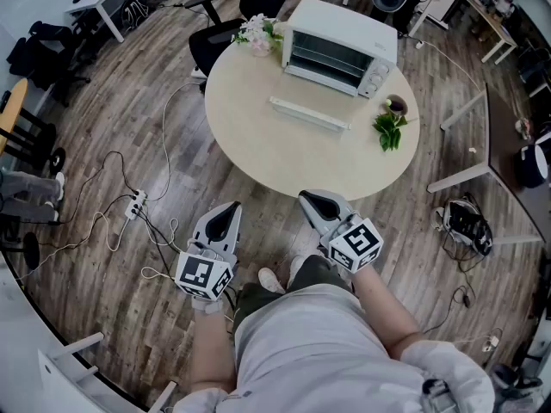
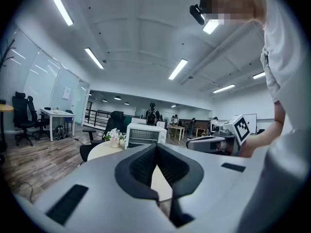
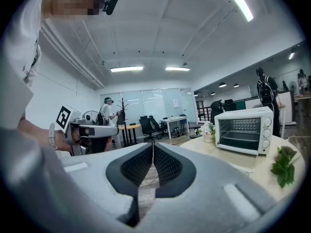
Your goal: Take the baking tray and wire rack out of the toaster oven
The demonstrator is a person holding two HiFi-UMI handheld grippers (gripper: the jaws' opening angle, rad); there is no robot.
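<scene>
While both grippers hang close to the person's body, short of the surface, the task has not begun.

Left gripper: jaws drawn together at the tips, nothing between them. Right gripper: the same, jaws closed tip to tip and empty. Both point roughly level toward the round beige wooden surface, well apart from everything on it.

Near half of the surface: bare. Past the middle lies the white handle bar of the fold-down oven door. The door looks already dropped open, so that step appears done. To its right are a green leafy sprig and, just beyond it, a small dark bowl.

Far side: boxy white toaster oven, cavity facing the person. Inside it, a thin metal wire rack shows as bars across the opening. The baking tray I cannot pick out for certain; if present, it sits in that cavity too.

Left of the oven is a small pot of pale flowers, and behind the surface a black office chair.

Judgement: all the removal work remains. That means the approach, a grip on the rack, drawing it out, then the same for the tray.
</scene>
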